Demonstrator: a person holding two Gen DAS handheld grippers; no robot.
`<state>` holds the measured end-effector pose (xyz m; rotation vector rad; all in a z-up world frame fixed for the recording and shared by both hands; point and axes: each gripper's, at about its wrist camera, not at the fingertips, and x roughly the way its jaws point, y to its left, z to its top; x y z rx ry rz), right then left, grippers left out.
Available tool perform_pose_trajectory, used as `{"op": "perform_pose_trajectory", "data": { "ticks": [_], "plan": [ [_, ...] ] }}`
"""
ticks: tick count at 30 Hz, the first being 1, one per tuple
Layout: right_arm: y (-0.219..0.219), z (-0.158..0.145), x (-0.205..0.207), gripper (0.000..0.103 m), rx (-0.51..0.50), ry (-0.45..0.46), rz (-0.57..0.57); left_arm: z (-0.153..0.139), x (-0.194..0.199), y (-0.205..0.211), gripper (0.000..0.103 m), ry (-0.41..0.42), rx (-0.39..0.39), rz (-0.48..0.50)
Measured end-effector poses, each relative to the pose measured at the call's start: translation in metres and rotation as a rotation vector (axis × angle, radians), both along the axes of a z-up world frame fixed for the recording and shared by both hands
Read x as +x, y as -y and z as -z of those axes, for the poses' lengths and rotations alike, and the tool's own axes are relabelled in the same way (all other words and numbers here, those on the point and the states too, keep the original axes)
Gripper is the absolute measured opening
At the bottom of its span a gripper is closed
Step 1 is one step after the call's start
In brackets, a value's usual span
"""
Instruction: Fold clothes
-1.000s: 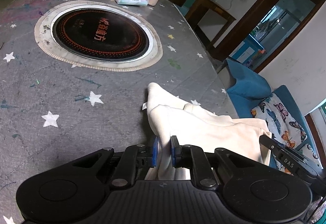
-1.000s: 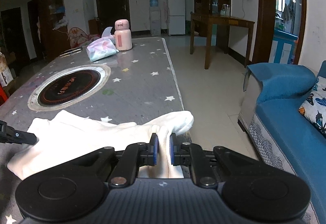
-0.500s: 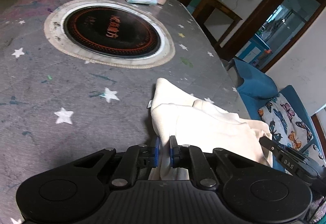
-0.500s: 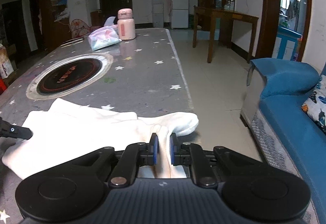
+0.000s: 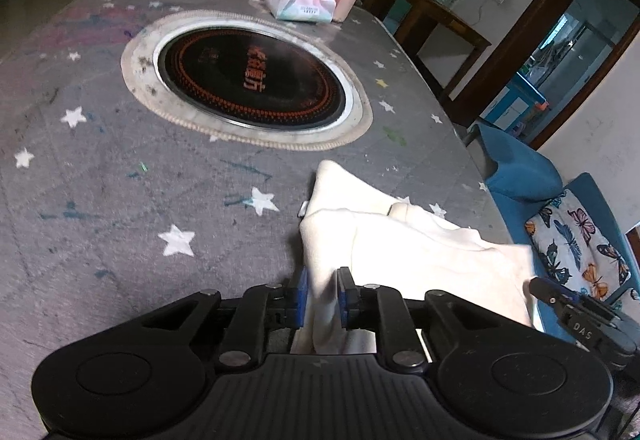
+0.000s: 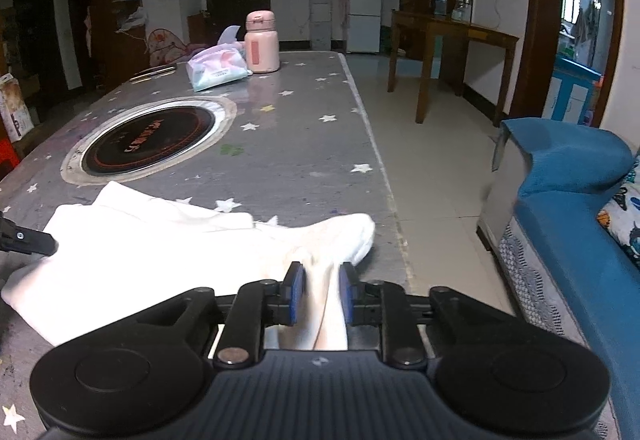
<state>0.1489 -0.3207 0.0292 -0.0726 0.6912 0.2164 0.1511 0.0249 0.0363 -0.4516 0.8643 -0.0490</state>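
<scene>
Evidently both the left gripper [image 5: 322,290] and right gripper [image 6: 320,294] pinch the cream-white soft cotton garment [image 6: 160,248] near the grey star-print table's [image 6: 304,143] right edge; slack jaws could drop the fold.

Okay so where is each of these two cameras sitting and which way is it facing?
Left wrist: on the left gripper, facing across the starred table to the round cooktop; its fingers pinch the white garment.
Right wrist: on the right gripper, facing along the table edge into the room; its fingers pinch the same garment.
Shared: garment, cooktop, pink bottle, and each shows the other gripper.
</scene>
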Motion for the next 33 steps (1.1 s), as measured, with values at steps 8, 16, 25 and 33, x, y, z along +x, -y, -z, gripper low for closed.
{"op": "perform_pose_trajectory", "data": {
  "ticks": [8,16,25,33],
  "plan": [
    [0.0,-0.011,-0.007,0.021,0.015,0.026,-0.02,-0.018,-0.005,0.01,0.035,0.065,0.048,0.032],
    [-0.022,-0.007,-0.009,0.024,0.031,0.009,-0.095,-0.015,-0.002,0.038,0.035,0.077,0.048,0.124],
    [-0.024,-0.004,-0.041,0.024,0.037,0.004,-0.142,0.004,-0.008,0.042,0.035,0.057,0.072,0.16],
    [-0.019,0.008,-0.064,0.024,0.016,-0.022,-0.154,0.001,-0.016,0.042,0.035,0.071,0.101,0.173]
  ]
}}
